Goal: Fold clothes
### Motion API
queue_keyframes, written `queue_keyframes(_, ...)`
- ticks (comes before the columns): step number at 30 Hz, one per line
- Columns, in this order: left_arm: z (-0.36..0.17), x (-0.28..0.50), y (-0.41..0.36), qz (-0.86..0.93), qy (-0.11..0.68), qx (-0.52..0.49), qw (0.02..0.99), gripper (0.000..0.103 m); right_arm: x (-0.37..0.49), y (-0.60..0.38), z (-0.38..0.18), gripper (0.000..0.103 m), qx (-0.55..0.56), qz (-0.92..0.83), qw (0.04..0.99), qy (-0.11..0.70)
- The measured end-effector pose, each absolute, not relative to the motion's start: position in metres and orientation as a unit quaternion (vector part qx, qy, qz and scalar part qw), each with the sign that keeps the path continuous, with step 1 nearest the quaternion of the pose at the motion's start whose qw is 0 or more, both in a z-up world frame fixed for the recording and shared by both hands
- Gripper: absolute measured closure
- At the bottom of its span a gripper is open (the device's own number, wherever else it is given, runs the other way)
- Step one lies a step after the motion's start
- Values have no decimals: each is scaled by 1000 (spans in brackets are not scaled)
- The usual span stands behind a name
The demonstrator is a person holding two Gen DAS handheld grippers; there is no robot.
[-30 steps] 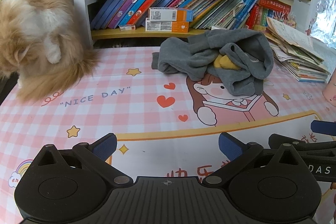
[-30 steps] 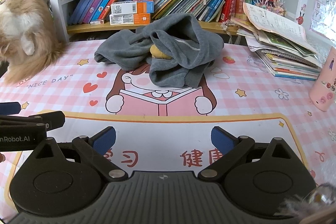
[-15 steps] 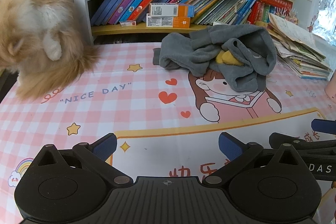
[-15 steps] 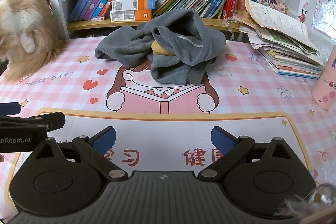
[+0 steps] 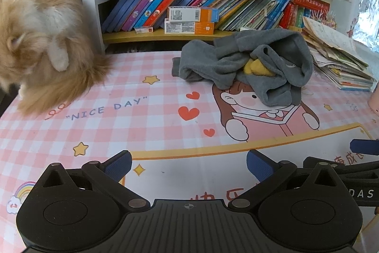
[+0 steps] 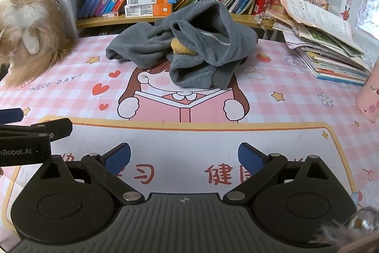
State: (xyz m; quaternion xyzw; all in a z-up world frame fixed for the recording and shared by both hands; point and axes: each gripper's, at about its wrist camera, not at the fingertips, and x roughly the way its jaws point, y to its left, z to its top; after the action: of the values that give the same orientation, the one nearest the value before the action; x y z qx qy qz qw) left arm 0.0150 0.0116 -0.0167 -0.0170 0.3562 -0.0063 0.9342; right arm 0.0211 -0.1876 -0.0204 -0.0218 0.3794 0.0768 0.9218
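Both my left hand-held gripper point(image 5: 188, 164) and right hand-held gripper point(image 6: 184, 154) hang released near the surface's point(image 6: 189, 139) front edge, so next I reach for the crumpled grey garment point(image 6: 189, 49) toward its back edge.

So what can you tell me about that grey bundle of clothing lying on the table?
The grey garment looks like soft fleece, crumpled into an unfolded heap with a stitched hem showing and one end trailing to the left. A yellow patch peeks from its folds; whether that is lining or a separate item is unclear. It lies on the pink checked table mat, covering the cartoon girl's head, in front of the bookshelf. Neither pair of tongs touches it.
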Motion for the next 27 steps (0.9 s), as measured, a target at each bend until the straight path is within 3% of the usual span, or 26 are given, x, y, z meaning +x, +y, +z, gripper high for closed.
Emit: queue_keyframes(27, -28, 27, 11, 27, 388, -45, 920, 0, 165, -212, -24, 9, -132, 118, 920, 349)
